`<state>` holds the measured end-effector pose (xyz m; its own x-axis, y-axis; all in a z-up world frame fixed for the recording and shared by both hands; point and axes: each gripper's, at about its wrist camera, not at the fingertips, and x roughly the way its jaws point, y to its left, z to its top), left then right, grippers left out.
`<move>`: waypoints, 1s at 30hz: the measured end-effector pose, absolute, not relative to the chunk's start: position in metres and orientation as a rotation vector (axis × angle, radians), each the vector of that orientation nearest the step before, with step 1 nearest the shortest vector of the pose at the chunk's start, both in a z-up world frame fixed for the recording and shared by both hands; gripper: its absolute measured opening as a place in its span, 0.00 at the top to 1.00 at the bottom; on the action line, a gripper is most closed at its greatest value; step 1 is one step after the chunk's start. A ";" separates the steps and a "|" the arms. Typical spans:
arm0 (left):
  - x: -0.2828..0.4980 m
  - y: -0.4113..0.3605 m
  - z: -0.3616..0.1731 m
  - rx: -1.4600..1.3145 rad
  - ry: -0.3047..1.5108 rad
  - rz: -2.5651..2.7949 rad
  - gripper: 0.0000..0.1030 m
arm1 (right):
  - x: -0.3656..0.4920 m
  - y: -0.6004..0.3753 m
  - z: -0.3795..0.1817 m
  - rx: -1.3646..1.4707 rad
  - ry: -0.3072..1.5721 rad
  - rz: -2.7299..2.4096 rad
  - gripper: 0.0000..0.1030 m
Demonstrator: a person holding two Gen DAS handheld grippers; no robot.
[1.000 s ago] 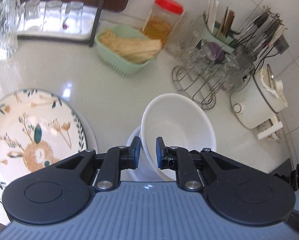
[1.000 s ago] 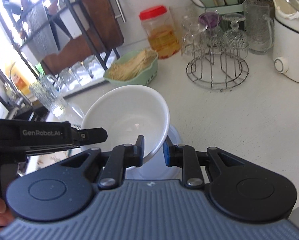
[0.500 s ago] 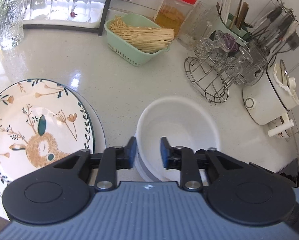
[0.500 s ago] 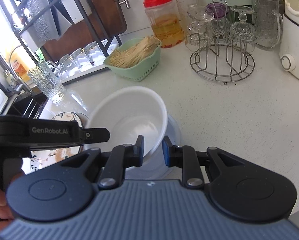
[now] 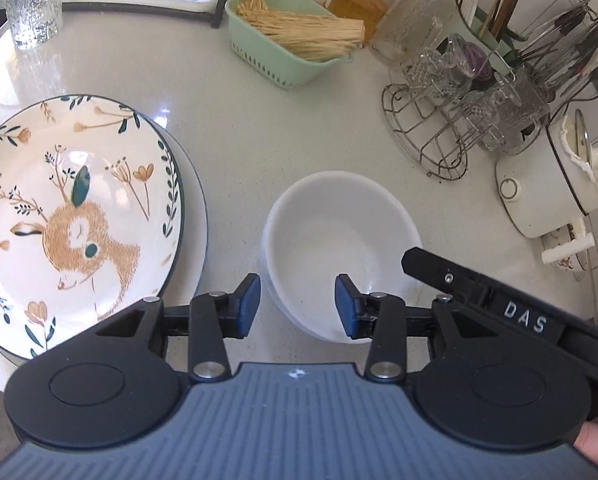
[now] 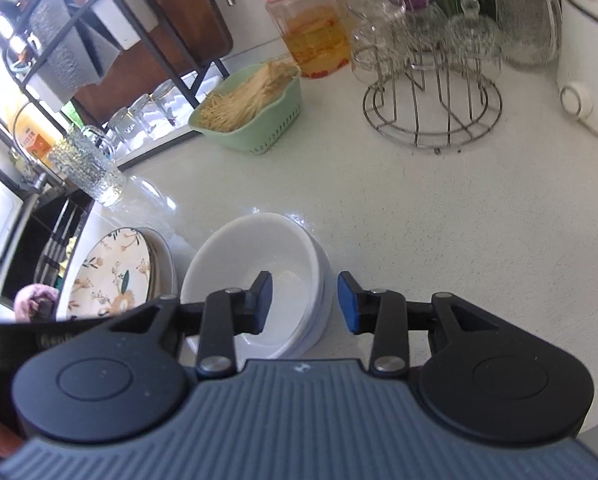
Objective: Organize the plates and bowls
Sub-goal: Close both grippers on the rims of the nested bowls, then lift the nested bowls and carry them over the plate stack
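A white bowl (image 5: 339,236) sits nested in a stack of white bowls on the counter; it also shows in the right wrist view (image 6: 255,264). A deer-patterned plate (image 5: 75,208) lies on top of a plain plate to its left, and shows in the right wrist view (image 6: 111,276) too. My left gripper (image 5: 297,304) is open, its pads on either side of the stack's near rim, holding nothing. My right gripper (image 6: 303,300) is open over the stack's right rim, empty. The right gripper's body (image 5: 499,300) shows at the right of the left wrist view.
A green basket of noodles (image 5: 295,40), a red-lidded jar (image 6: 307,24), a wire glass rack (image 5: 459,112), a white cooker (image 5: 551,184) and a textured glass (image 5: 31,0) stand along the back. A sink (image 6: 31,248) lies left of the plates.
Both grippers opened and let go of the white bowl, which went from tilted above the stack to resting level in it. Both grippers drew back a little.
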<state>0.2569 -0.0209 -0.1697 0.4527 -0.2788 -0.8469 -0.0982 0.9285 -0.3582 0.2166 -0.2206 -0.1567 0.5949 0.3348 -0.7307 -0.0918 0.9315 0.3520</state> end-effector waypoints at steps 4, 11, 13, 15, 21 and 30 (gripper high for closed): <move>0.256 -0.021 -0.177 -0.390 1.113 -0.099 0.55 | 0.224 -0.220 -0.165 0.313 0.920 0.267 0.62; 0.259 -0.021 -0.182 -0.430 1.088 -0.106 0.55 | 0.232 -0.217 -0.180 0.334 0.950 0.261 0.64; 0.262 -0.021 -0.184 -0.443 1.082 -0.109 0.55 | 0.233 -0.214 -0.182 0.302 0.931 0.245 0.64; 0.265 -0.020 -0.185 -0.447 1.074 -0.109 0.56 | 0.238 -0.214 -0.189 0.324 0.947 0.247 0.65; 0.275 -0.027 -0.188 -0.375 1.086 -0.134 0.57 | 0.243 -0.214 -0.197 0.358 0.967 0.231 0.75; 0.278 -0.030 -0.171 -0.323 1.080 -0.211 0.58 | 0.226 -0.221 -0.185 0.394 0.932 0.190 0.76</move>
